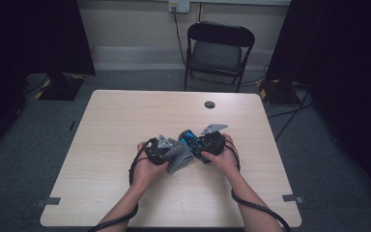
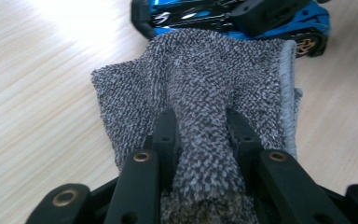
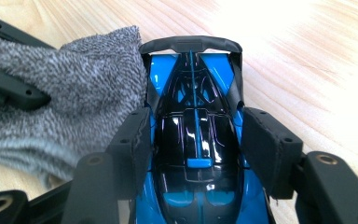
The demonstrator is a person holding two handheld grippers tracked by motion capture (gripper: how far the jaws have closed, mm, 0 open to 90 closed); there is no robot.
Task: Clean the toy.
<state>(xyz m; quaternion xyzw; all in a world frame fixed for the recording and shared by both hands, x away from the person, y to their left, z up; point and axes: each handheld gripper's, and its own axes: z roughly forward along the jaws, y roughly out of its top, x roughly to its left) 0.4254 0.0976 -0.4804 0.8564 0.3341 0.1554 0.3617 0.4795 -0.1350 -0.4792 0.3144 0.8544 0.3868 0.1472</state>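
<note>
Left gripper [image 2: 200, 140]: jaws pinched tight on a bunched fold of the grey cloth [image 2: 205, 74], which fans out ahead and presses against the side of the car [image 2: 242, 16].
Right gripper [image 3: 193, 149]: jaws half closed around the car [image 3: 193, 140], one pad on each flank, its spoiler pointing away from the gripper.
Car and cloth: together near the middle of the table [image 1: 125, 116], between the two hands, as the high view shows the cloth [image 1: 178, 157] beside the car [image 1: 191, 140].
Risk, car: the glossy body is narrow where the pads sit; a hard wipe from the side could twist it out of the grip or skid it across the wood.
Risk, cloth: only a fold is pinched, so a strong drag could pull it free or snag it on the spoiler.
Risk, grippers: they work very close, so the jaws may knock each other.
Left gripper view adds: the grip on the cloth and a bronze wheel of the car.
Right gripper view adds: the pads on the car's sides, though whether both truly press is hard to judge.
High view adds: both hands and the chair [image 1: 220, 48] beyond the table.
</note>
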